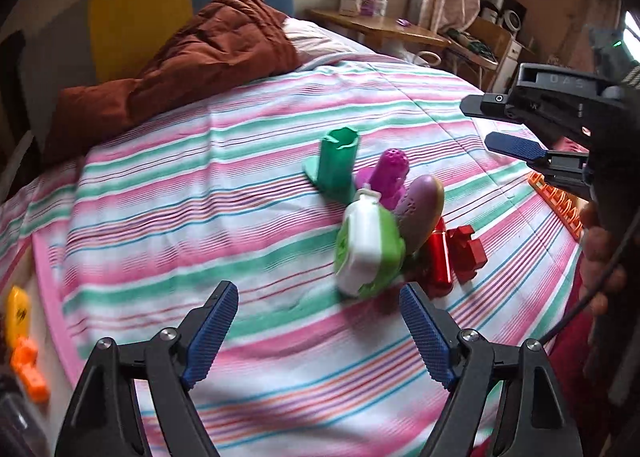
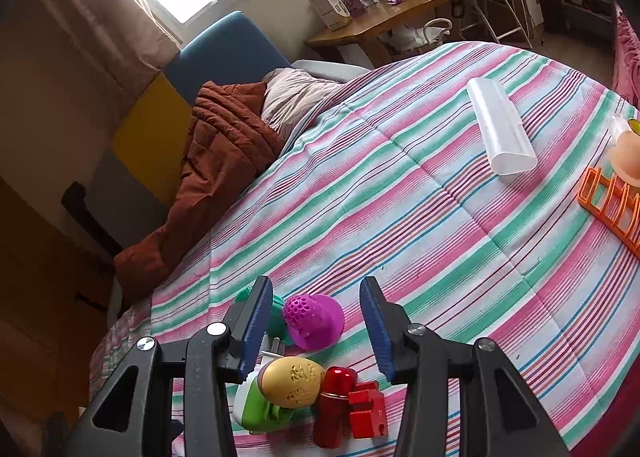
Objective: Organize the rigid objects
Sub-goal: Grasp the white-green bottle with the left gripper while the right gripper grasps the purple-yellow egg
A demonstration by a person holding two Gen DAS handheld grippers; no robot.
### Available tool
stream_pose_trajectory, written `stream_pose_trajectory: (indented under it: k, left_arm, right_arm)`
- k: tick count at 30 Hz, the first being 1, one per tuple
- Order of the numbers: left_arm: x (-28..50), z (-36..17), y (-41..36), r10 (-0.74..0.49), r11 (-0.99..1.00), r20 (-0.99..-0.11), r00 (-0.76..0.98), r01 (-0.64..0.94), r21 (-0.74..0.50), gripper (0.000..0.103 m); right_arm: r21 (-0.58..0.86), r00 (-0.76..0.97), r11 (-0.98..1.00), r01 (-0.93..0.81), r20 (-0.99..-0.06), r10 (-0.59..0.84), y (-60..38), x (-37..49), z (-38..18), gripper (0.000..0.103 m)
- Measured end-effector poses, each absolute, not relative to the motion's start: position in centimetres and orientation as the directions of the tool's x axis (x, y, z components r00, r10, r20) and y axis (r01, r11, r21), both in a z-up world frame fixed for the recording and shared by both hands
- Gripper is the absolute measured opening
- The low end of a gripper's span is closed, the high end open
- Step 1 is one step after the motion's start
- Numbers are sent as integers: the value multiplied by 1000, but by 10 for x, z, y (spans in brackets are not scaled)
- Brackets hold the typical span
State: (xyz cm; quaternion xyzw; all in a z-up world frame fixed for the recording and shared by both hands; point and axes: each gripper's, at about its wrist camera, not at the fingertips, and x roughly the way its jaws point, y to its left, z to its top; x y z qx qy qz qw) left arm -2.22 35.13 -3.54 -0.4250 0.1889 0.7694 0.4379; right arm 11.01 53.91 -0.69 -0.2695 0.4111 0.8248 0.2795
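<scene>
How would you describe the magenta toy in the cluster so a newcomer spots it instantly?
On the striped bedspread sits a toy cluster. Behind the red cylinder and the egg-shaped toy, beside the green tube, stands the magenta toy: only it has a hole-dotted dome and flared base.

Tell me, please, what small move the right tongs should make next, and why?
Probably lower the right tongs a little onto the magenta perforated toy. They are open and empty, and the toy already sits between the blue pads at the edge of the heap, so it could be lifted without disturbing the red block or the beige egg-shaped piece.
</scene>
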Motion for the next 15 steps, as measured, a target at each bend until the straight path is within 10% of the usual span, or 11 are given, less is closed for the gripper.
stream_pose_trajectory:
  k: [15]
  left_arm:
    - [-37, -62, 390, 544, -490, -828, -136, -852, -182, 48]
  right_arm:
    - [532, -696, -517, -671, -692, 191, 538, 103, -12, 47]
